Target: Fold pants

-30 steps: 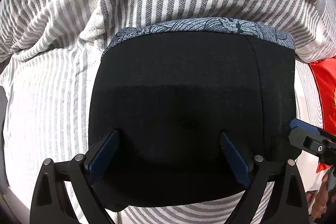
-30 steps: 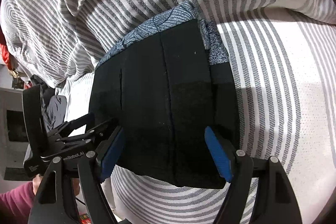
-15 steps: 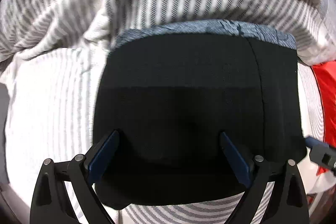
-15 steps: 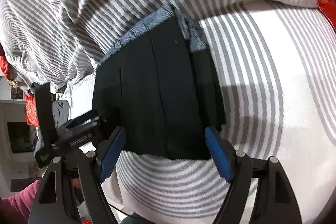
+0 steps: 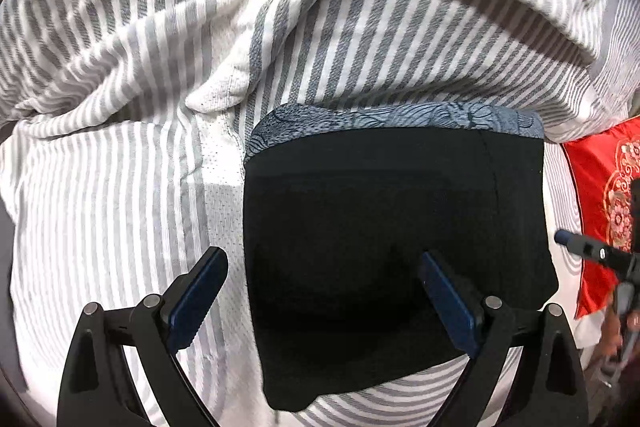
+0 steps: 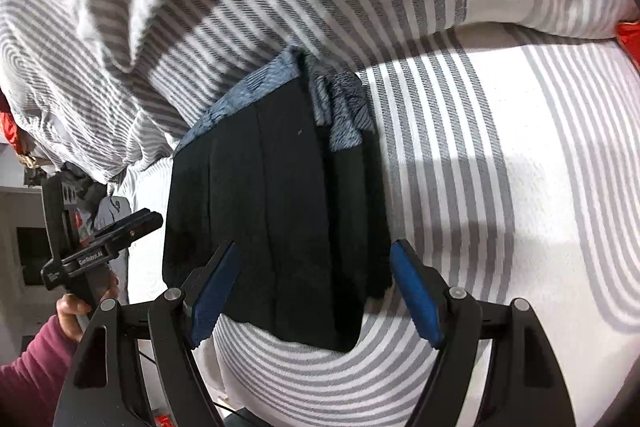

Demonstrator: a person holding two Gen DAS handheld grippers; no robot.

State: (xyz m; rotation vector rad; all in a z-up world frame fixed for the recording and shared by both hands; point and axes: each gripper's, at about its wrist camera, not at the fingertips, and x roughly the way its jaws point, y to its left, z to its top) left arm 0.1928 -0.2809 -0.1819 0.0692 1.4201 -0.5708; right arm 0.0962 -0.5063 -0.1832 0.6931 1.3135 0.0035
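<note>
Left wrist view first: the left claw [image 5: 322, 291] hangs with its blue pads spread wide and nothing between them, poised above the near edge of the black pants [image 5: 394, 211], which lie as a compact folded block on the striped bed sheet [image 5: 100, 195]. A patterned blue waistband [image 5: 392, 117] peeks out along the far edge, so the fold looks finished or nearly so, and I judge the claw has let go to leave the stack undisturbed. A rumpled striped blanket [image 5: 280, 7] is bunched behind, and a red cushion [image 5: 600, 195] sits off to the right. Right wrist view next: the right claw [image 6: 316, 289] is likewise spread and empty over the pants' [image 6: 276, 211] near edge, layers stacked neatly. The left claw [image 6: 120, 227] is off to the side in the person's hand [image 6: 74, 311]. No containers are visible in either view.
</note>
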